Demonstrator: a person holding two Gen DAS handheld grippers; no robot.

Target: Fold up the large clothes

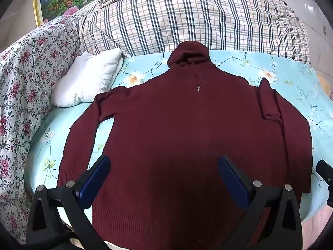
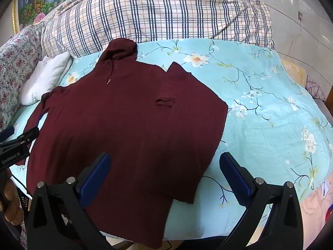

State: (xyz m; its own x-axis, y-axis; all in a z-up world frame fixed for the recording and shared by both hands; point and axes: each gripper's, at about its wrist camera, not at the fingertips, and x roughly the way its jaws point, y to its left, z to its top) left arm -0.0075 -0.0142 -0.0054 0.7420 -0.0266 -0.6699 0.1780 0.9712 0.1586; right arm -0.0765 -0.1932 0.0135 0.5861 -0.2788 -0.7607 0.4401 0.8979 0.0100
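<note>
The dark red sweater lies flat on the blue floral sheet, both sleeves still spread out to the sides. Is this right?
Not quite. The sweater lies flat on the sheet, but only one sleeve is spread out; the other sleeve is already folded over the body, as the right wrist view shows.

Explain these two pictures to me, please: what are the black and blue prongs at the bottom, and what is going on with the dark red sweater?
Those prongs belong to tools a person carries, one per hand, each with a camera looking along its two fingers. One picture looks past the left hand-held gripper, the other past the right hand-held gripper. Both stand wide open and hold nothing. A maroon hooded sweater lies flat on a blue flowered bedsheet; one sleeve is already folded over its body. A white pillow and a plaid quilt lie behind.
</note>
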